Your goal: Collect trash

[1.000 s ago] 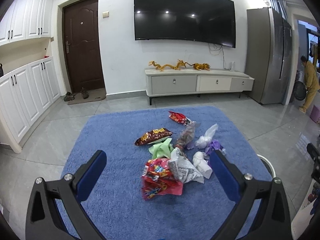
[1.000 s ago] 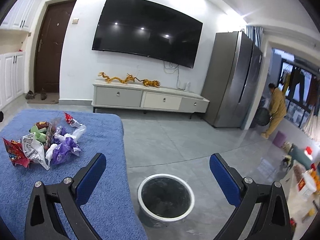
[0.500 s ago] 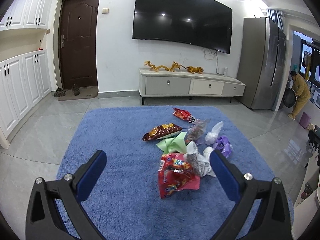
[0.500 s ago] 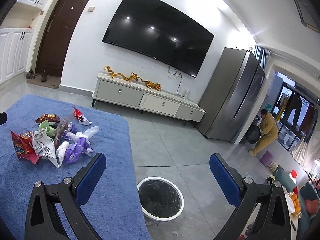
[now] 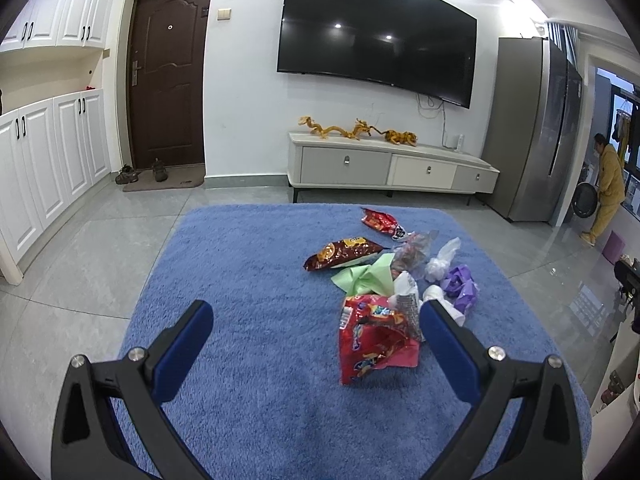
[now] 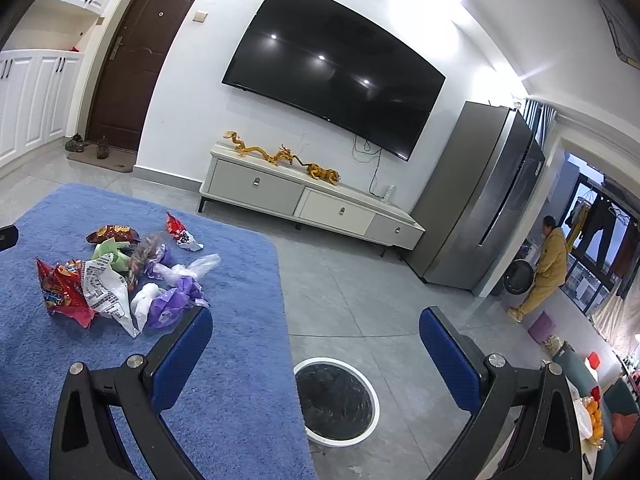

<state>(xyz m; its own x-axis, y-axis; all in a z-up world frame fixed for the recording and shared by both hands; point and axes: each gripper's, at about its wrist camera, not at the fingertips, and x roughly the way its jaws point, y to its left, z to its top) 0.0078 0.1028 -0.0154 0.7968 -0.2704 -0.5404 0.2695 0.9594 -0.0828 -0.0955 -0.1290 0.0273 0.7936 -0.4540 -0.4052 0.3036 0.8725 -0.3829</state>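
The left hand-held gripper (image 5: 312, 316) is wide open and holds nothing, and the right hand-held gripper (image 6: 316, 322) is also open and empty. The trash pile (image 5: 384, 284) lies on the blue counter (image 5: 248, 264), at about one o'clock from the left gripper. The red snack bag (image 5: 372, 340) is nearest; it is thin and crumpled, so the fingers may slip or drag neighbouring wrappers. The bin (image 6: 336, 398) stands on the floor beside the counter edge, so light pieces may miss it.
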